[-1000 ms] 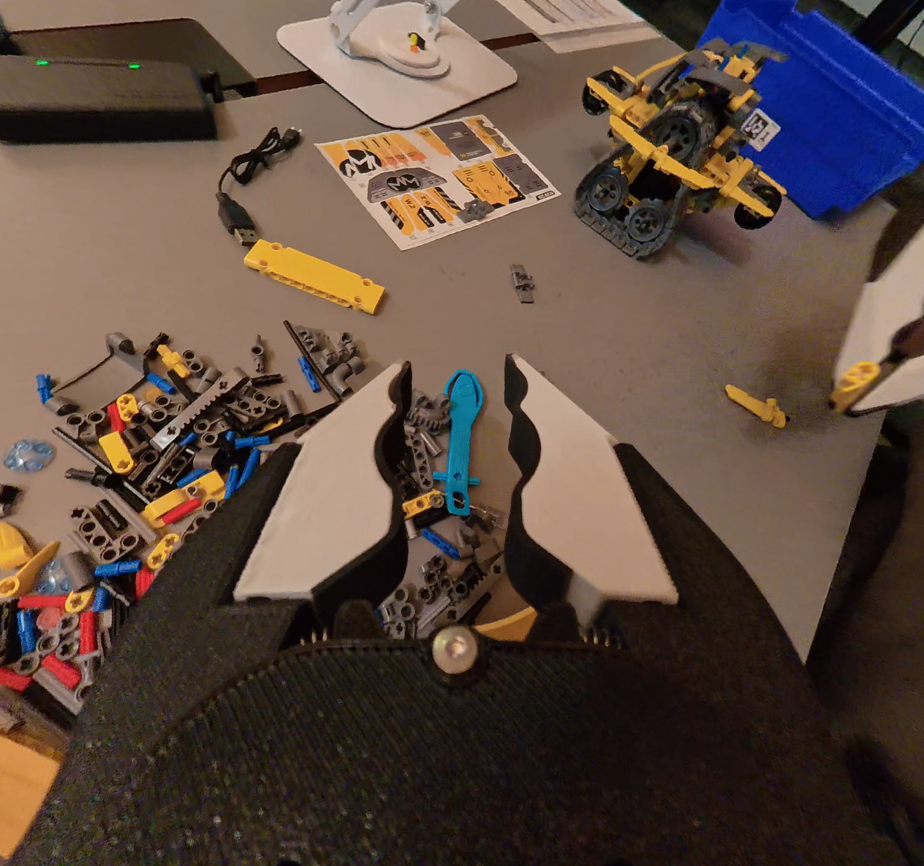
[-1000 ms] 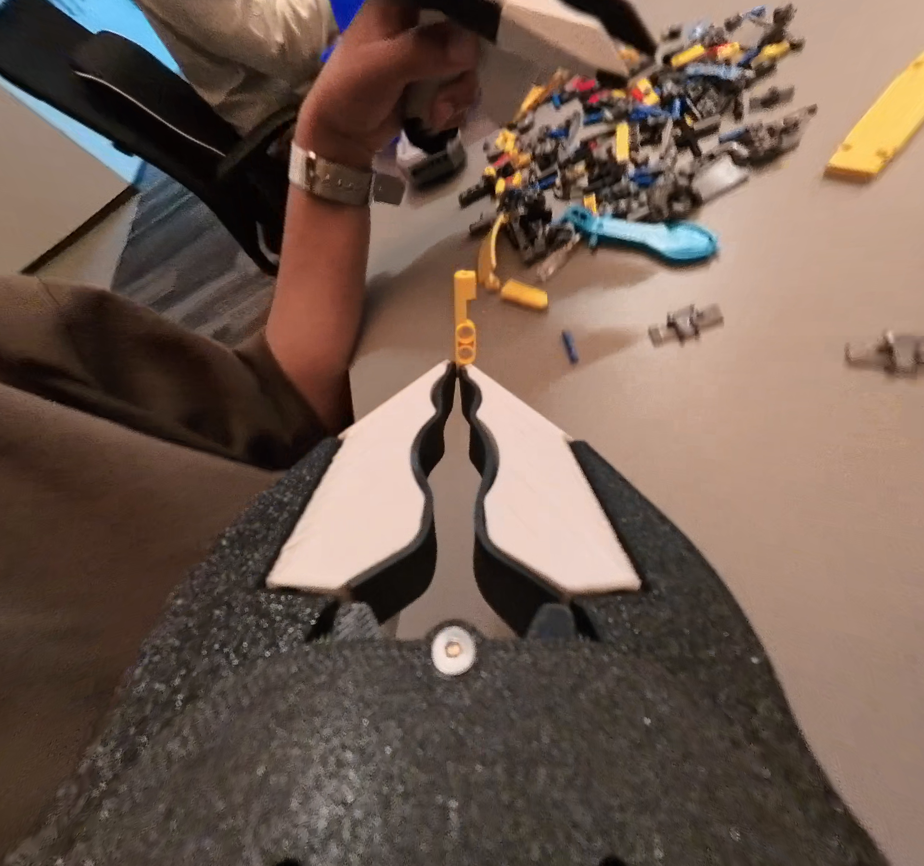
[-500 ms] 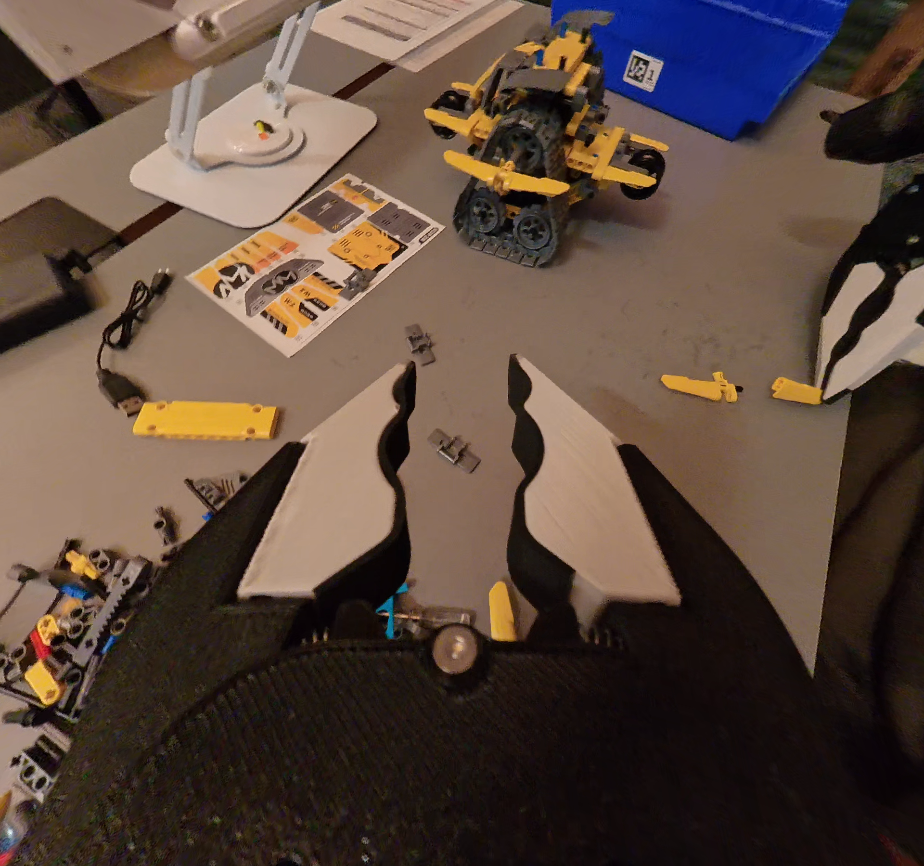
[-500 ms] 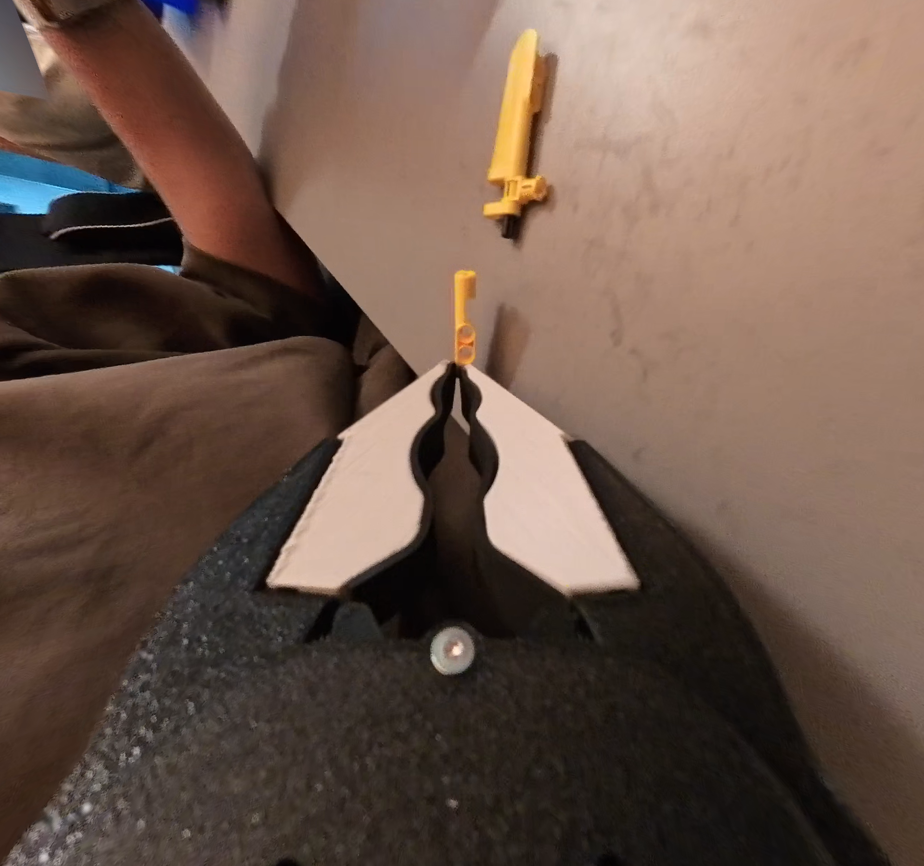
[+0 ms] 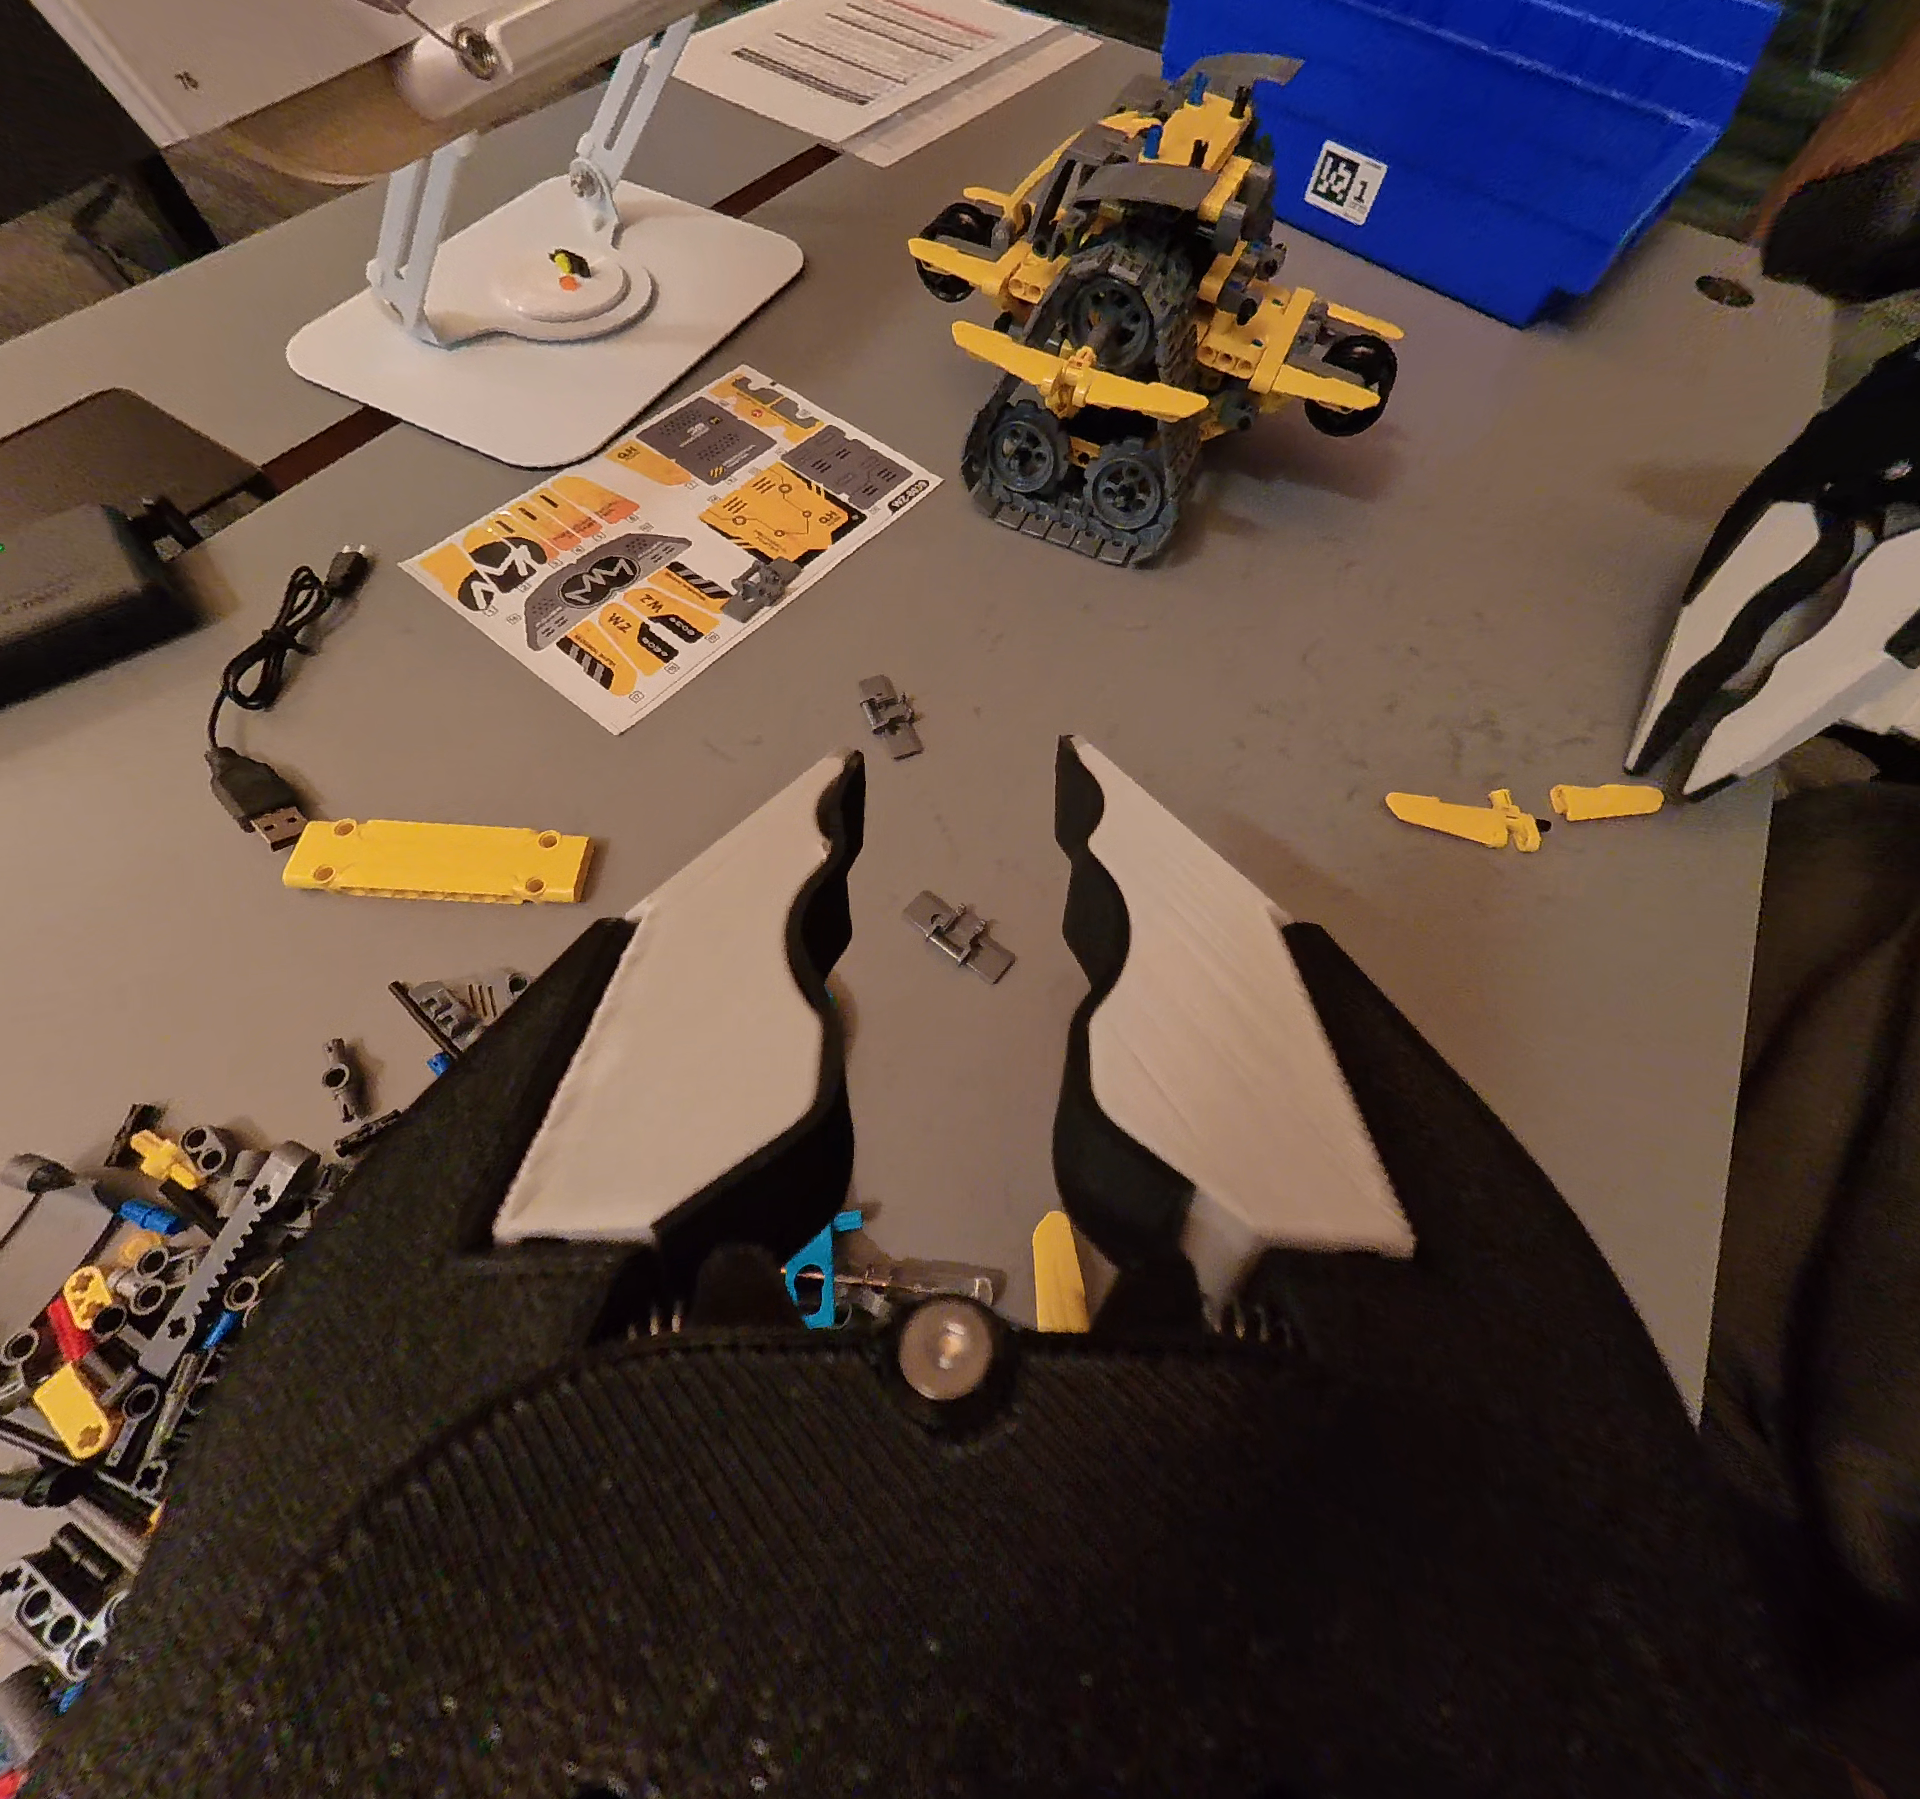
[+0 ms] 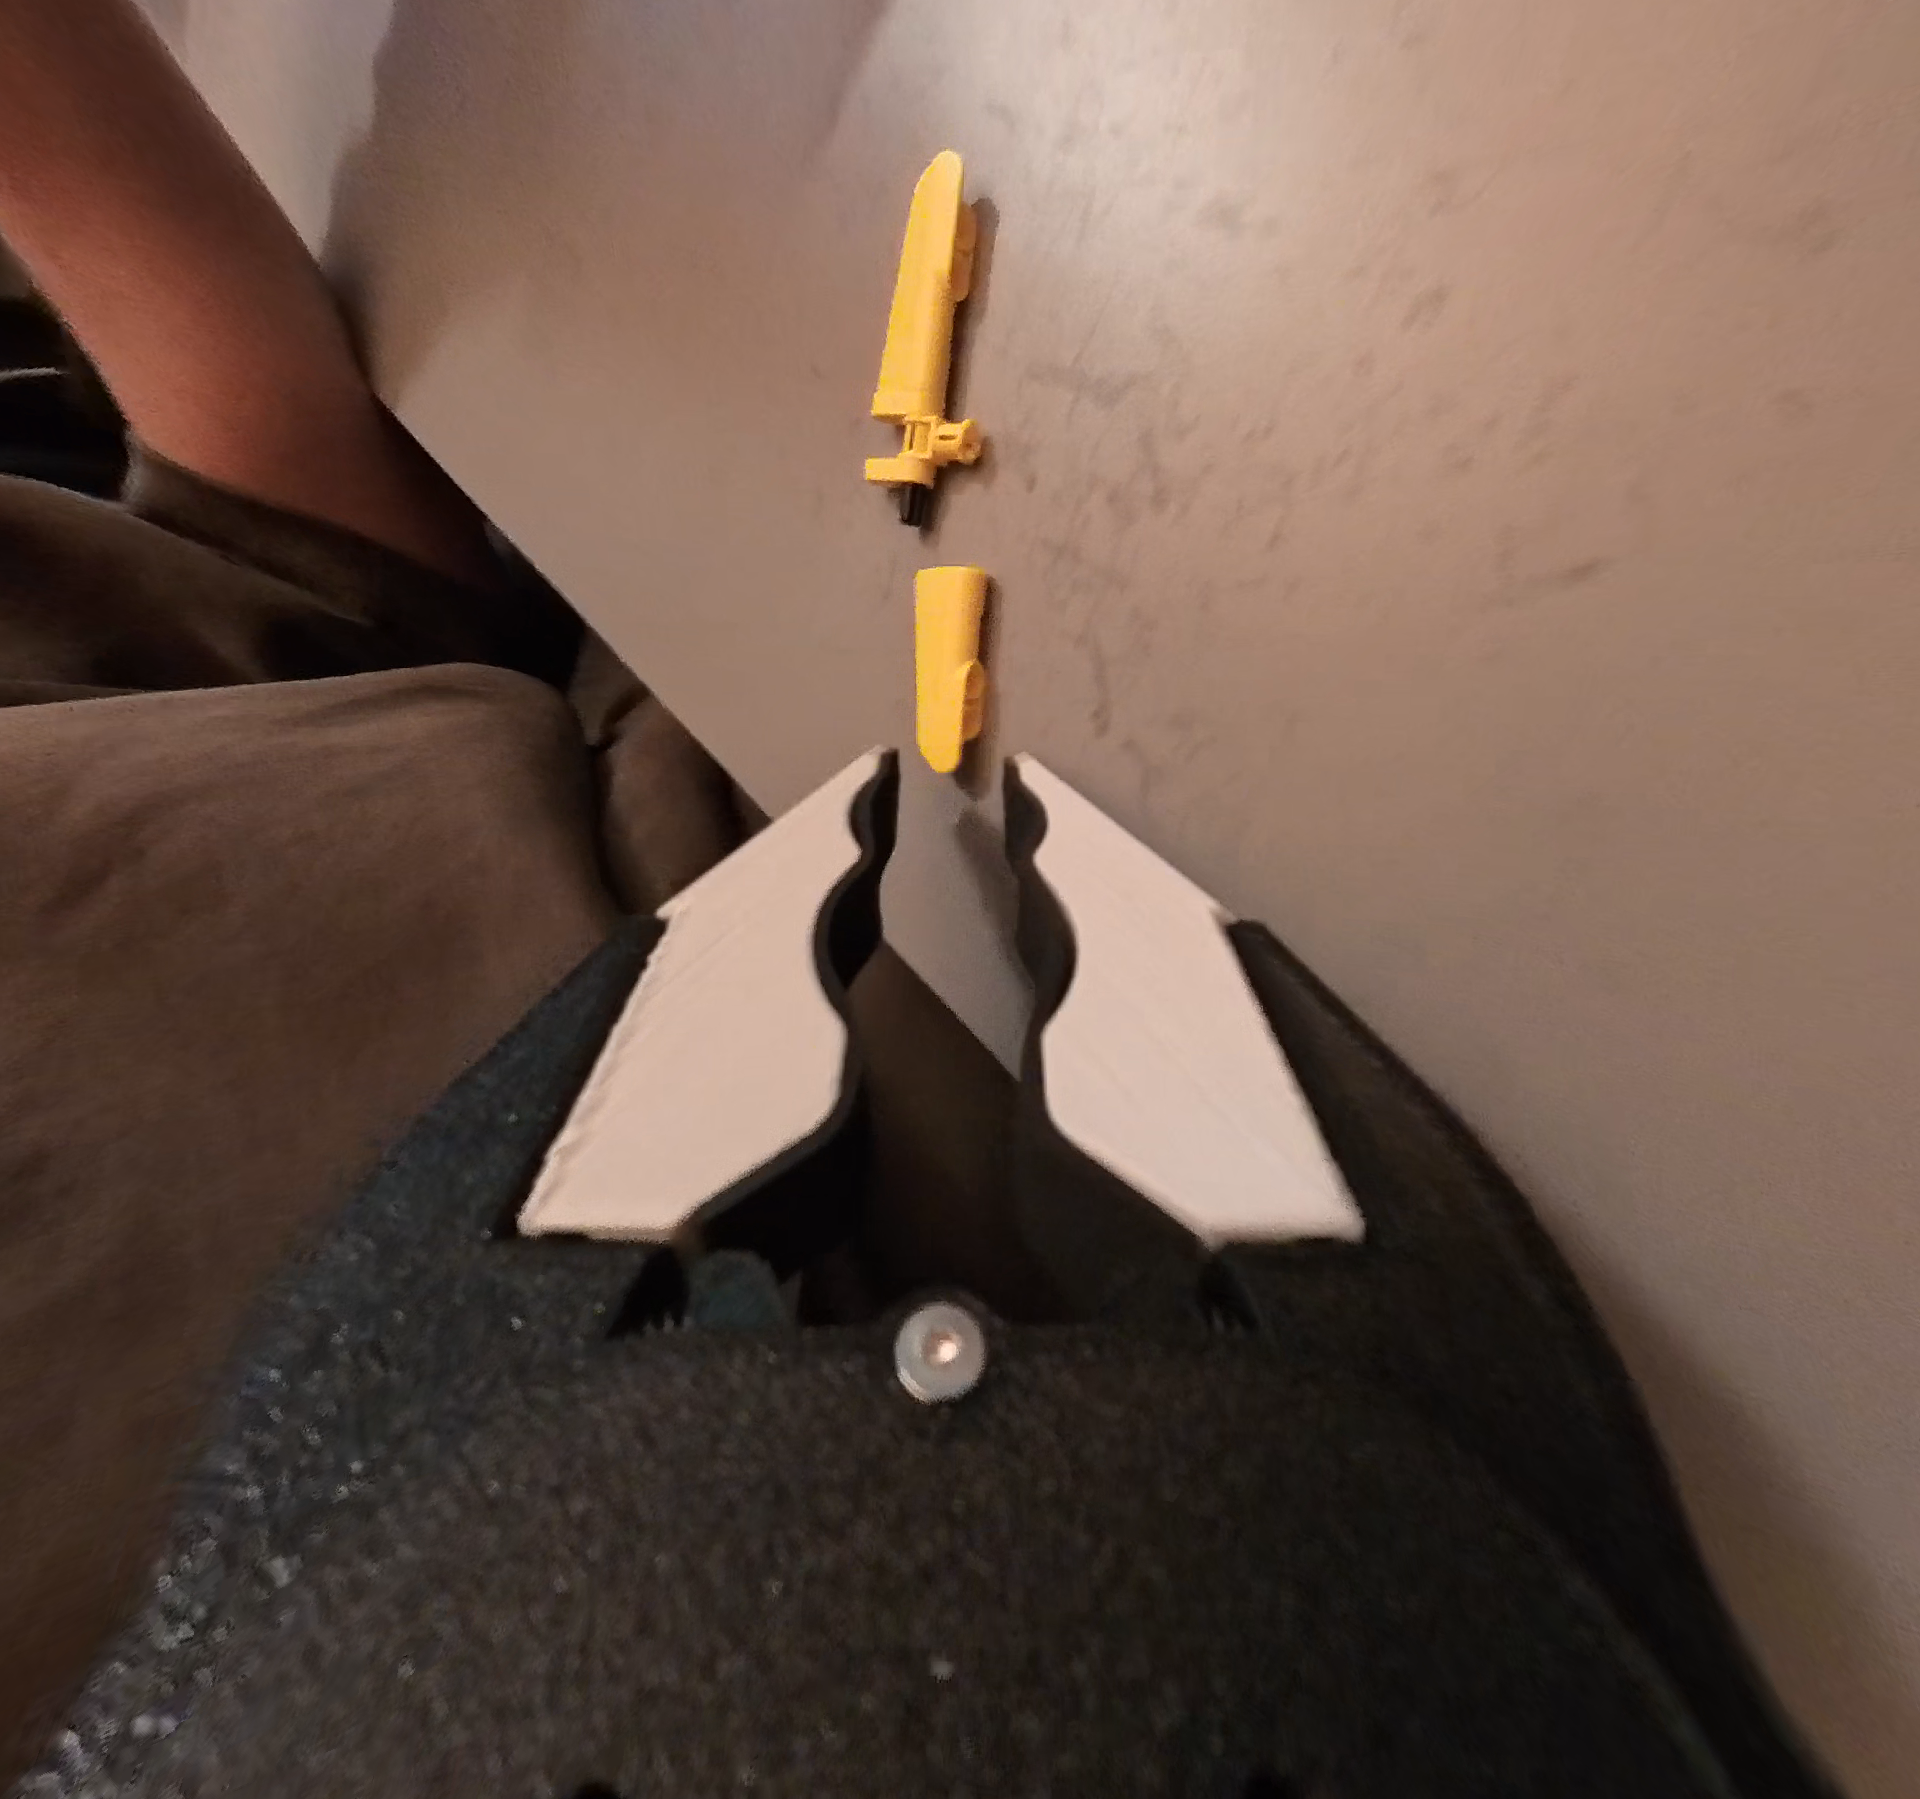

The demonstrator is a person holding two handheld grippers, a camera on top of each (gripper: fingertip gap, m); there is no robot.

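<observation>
My right gripper (image 6: 948,762) is open a little, and a small yellow piece (image 6: 948,667) lies on the grey table (image 6: 1455,502) just past its tips. A longer yellow blade piece (image 6: 925,315) with a black pin lies just beyond. Both pieces also show in the left wrist view: the small piece (image 5: 1605,800) and the blade piece (image 5: 1455,814), with the right gripper (image 5: 1662,781) at the table's right edge. My left gripper (image 5: 958,752) is open and empty above a small grey link piece (image 5: 958,934). A yellow and grey tracked model vehicle (image 5: 1132,315) stands farther back.
A blue bin (image 5: 1475,87) stands at the back right. A sticker sheet (image 5: 675,544), a second grey link (image 5: 888,710), a yellow beam (image 5: 436,861), a USB cable (image 5: 270,669) and a white stand (image 5: 551,326) lie to the left. Loose parts (image 5: 125,1261) are piled at the lower left.
My right gripper has opened and the small yellow piece now lies on the table by the blade piece. My left gripper swung right, away from the parts pile, to above the grey link.
</observation>
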